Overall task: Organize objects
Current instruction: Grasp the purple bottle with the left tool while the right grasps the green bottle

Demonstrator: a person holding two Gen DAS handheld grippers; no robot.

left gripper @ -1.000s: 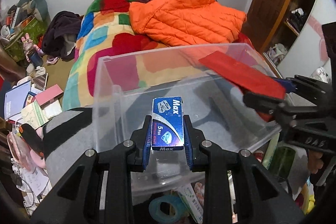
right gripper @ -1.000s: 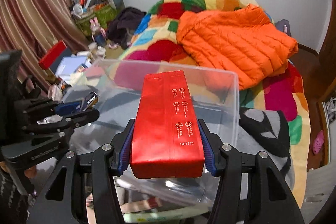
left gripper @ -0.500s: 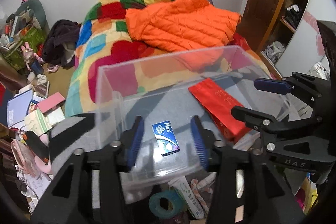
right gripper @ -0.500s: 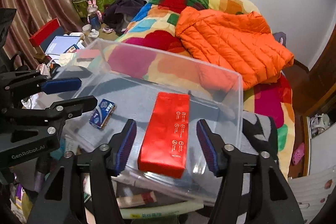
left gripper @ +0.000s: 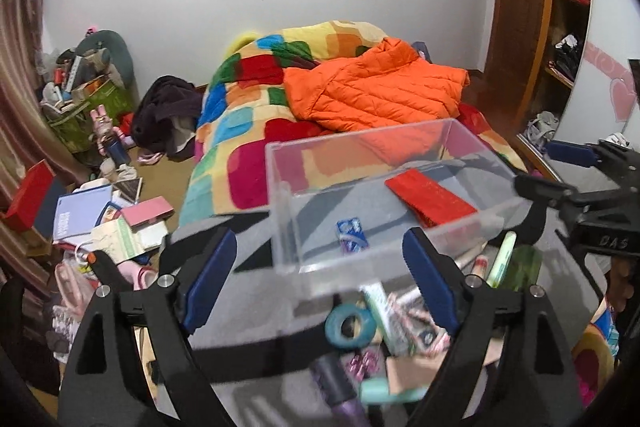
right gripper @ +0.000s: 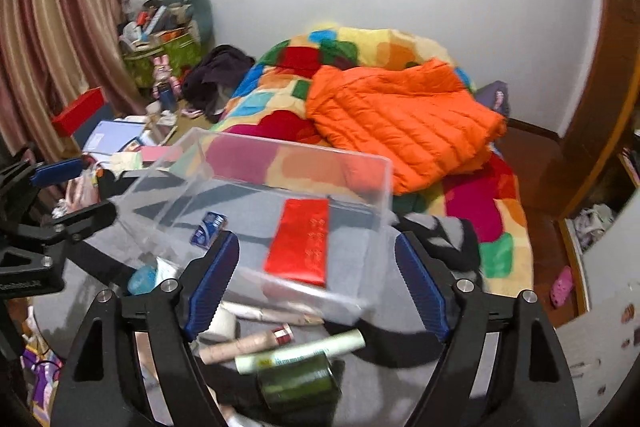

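Left gripper (left gripper: 320, 275), jaws just opened wide and empty, hangs before the clear box (left gripper: 472, 135). Inside, the blue pack (left gripper: 352, 235) lies flat, long axis running away from the camera; the red packet (left gripper: 430, 197) slants toward the right wall.

Right gripper (right gripper: 316, 277), likewise just spread and empty, faces the red packet (right gripper: 302, 241), lengthwise near the right wall; open floor separates it from the blue pack (right gripper: 208, 229).
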